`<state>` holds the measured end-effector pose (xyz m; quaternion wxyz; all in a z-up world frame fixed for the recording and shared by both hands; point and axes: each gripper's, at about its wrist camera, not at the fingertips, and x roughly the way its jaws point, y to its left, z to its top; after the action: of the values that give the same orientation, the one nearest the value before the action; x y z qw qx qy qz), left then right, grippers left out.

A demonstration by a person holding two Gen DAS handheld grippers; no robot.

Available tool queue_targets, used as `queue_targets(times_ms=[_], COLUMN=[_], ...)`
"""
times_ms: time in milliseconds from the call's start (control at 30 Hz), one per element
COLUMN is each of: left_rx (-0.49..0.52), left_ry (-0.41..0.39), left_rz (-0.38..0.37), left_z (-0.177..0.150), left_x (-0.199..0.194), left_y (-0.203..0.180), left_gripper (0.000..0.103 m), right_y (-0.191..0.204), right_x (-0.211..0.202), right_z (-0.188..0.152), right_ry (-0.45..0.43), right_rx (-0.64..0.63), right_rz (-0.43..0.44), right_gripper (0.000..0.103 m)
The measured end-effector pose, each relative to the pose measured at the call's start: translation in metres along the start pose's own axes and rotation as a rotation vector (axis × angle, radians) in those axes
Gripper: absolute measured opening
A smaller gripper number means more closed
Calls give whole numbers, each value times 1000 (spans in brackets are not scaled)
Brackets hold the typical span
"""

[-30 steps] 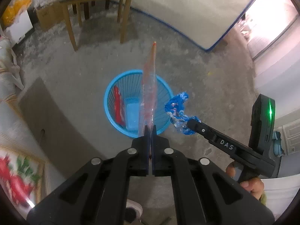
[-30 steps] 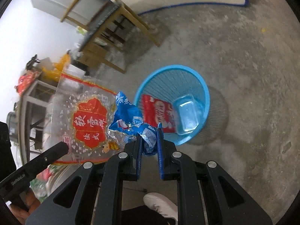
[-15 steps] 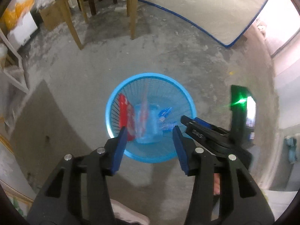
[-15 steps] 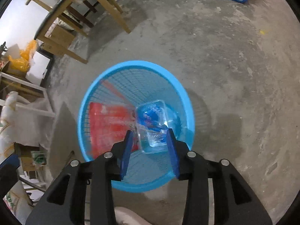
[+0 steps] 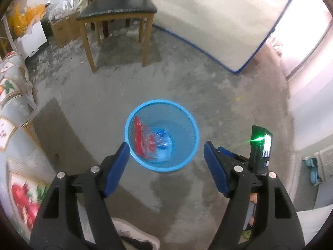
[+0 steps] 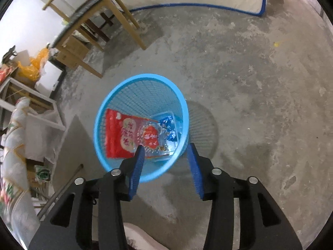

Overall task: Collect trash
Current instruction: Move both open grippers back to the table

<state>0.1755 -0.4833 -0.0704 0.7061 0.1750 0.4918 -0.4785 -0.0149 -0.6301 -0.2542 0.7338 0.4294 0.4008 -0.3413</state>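
Note:
A blue mesh waste basket [image 5: 191, 139] [image 6: 116, 95] stands on the concrete floor. Inside lie a red snack bag [image 6: 117, 133] [image 5: 137, 135], a clear bag with a red label [image 6: 151, 138] [image 5: 148, 143], a crumpled blue wrapper [image 6: 166, 121] [image 5: 161, 134] and a clear plastic tub [image 6: 173, 143]. My left gripper [image 5: 166, 154] is open and empty above the basket's near rim. My right gripper [image 6: 165, 155] is open and empty over the basket's near right rim. The right gripper's body with a green light [image 5: 259, 145] shows at the right of the left wrist view.
A wooden chair [image 5: 116, 14] [image 6: 91, 10] stands beyond the basket. A white mattress with blue trim [image 5: 218, 20] leans on the far wall. Cardboard boxes [image 5: 62, 29] and yellow bags [image 5: 22, 18] sit far left. Patterned cloth [image 5: 12, 125] lies at the left. My shoe [image 5: 135, 237] is below.
Both grippers opened and dropped their trash: the clear red-label bag and the blue wrapper now lie in the basket. Both grippers have since risen and opened wider.

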Motion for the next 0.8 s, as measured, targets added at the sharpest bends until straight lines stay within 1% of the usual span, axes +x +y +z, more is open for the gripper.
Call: queue_targets(times_ms=[133, 200, 267, 300, 367, 400, 433, 467, 533, 600, 633, 667, 733, 800], left_rx=[-10, -23, -29, -28, -40, -50, -69, -85, -103, -147, -170, -210, -267, -322], left_ry=[-71, -104, -135, -141, -125, -114, -108, -117, -152, -222, -248, -288, -339, -385], left_rz=[-37, -47, -57, -67, -117, -141, -147, -125, -73, -6, 15, 39, 72, 117], left_z=[-29, -49, -67, -79, -100, -112, -126, -138, -158, -186, -196, -210, -228, -251], left_x=[-56, -86, -109, -121, -139, -146, -156, -164, -179, -201, -208, -221, -238, -257], left_y=[3, 6, 10, 13, 20, 24, 31, 37, 47, 59, 64, 74, 87, 102], left_gripper=[70, 70, 70, 70, 70, 70, 70, 70, 74, 79, 82, 83, 84, 86], right_y=[15, 28, 48, 60, 82, 96, 106, 117, 144, 168, 181, 193, 216, 239], right_x=[-54, -81, -116, -133, -163, -179, -190, -201, -225, -237, -241, -244, -249, -254], right_z=[-18, -26, -36, -41, -51, -58, -63, -68, -83, -97, -104, -111, -127, -145], right_ry=[-28, -57, -107, -135, -185, -219, -239, -258, -305, -322, -318, -314, -315, -324], right_rx=[-54, -96, -160, -202, -273, -312, -338, -368, -425, -474, -502, -527, -577, -640], right_rz=[41, 54, 55, 56, 64, 67, 72, 80, 97, 98, 93, 85, 72, 94], right_gripper=[51, 56, 63, 65, 77, 80, 87, 92, 97, 97, 97, 97, 97, 97])
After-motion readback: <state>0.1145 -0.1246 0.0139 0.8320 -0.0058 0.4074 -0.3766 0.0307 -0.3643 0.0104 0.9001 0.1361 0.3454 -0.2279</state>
